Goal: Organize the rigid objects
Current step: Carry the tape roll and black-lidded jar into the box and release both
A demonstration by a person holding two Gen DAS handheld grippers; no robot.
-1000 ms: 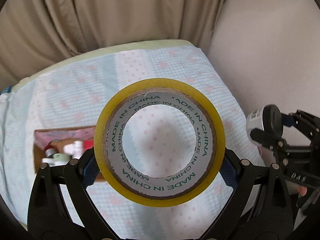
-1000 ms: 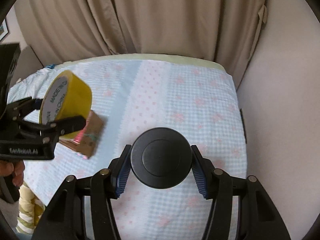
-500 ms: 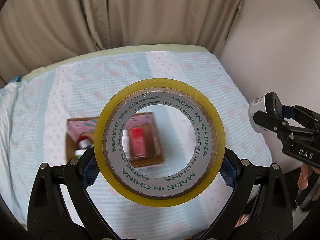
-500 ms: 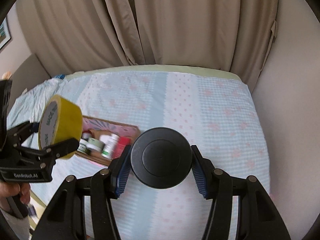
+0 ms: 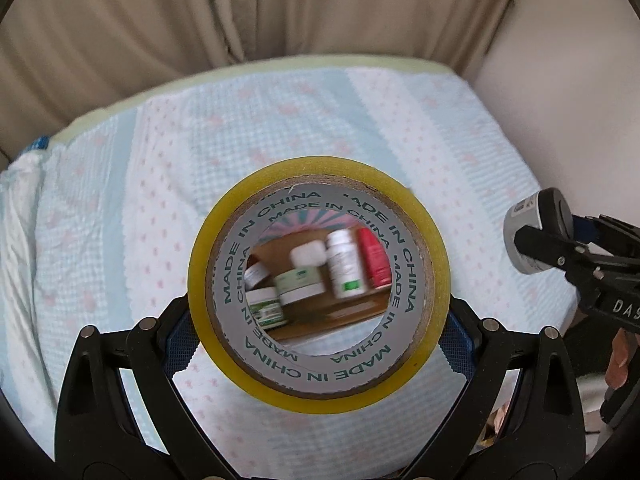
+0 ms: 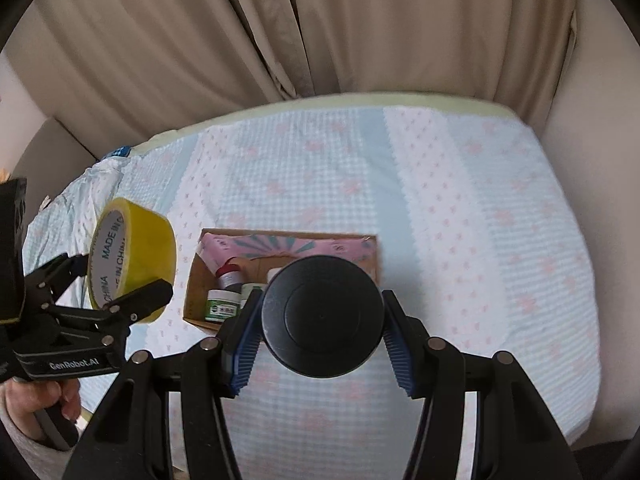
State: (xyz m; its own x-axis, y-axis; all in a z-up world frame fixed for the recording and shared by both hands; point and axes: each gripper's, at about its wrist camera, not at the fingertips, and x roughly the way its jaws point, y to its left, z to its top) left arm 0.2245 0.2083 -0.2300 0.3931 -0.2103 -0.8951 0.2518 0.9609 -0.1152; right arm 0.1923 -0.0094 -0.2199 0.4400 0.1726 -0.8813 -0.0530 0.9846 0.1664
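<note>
Several small bottles and jars already lie in the cardboard box mid-bed, while the left hand-held gripper clamps the tape roll and the right hand-held gripper clamps a black-capped jar (both unplaced, above it).

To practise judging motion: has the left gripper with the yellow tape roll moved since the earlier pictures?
Yes. The left gripper, shut on the tape roll, has swung across the bed until the cardboard box shows through the roll's hole.

Beige curtains hang across twelve o'clock behind a bed spread with a pale blue checked sheet dotted pink; a plain cream wall stands at two o'clock beside it
</note>
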